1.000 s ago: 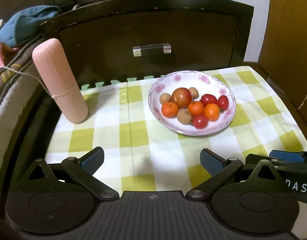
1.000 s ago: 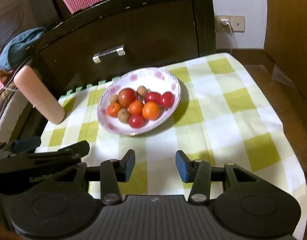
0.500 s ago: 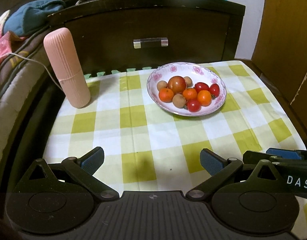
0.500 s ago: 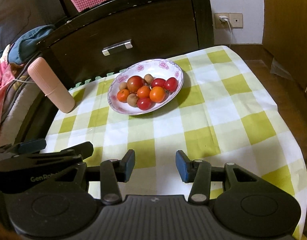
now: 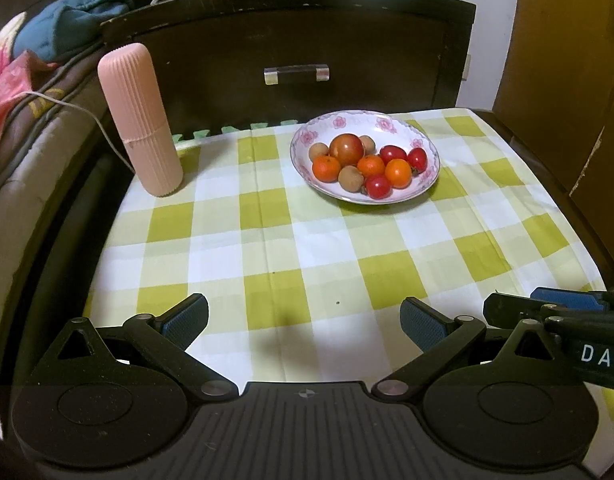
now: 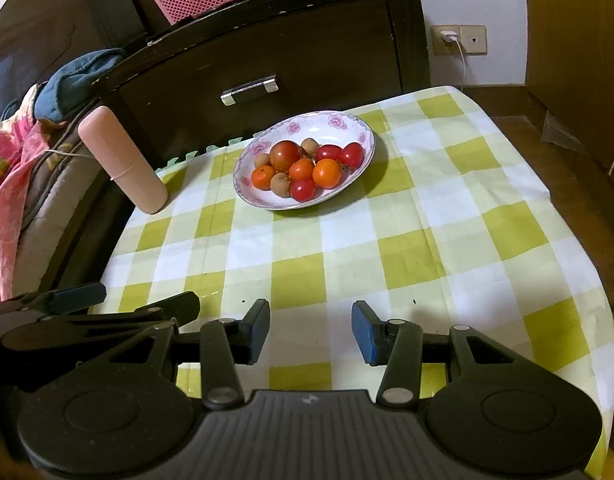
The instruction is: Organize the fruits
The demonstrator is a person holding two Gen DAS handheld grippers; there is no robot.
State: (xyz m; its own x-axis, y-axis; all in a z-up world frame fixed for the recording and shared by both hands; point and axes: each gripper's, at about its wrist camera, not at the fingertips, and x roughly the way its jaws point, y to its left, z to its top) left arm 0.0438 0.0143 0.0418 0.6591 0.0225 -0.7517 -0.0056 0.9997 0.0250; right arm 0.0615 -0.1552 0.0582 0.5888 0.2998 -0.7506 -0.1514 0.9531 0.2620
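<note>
All the fruits (image 5: 363, 162) (small oranges, red tomatoes, brown longan-like ones) lie heaped in the white floral-rimmed plate (image 5: 427, 152) at about one o'clock on the green-and-white checked table (image 5: 267, 240), with none loose on the cloth. Judging by that, the sorting looks finished, or not begun.

The left gripper (image 5: 303, 322) and right gripper (image 6: 310, 330) hover at six o'clock, fingers apart and empty, well away from the plate. A ribbed pink cylinder case (image 5: 141, 120) stands at eleven o'clock.
</note>
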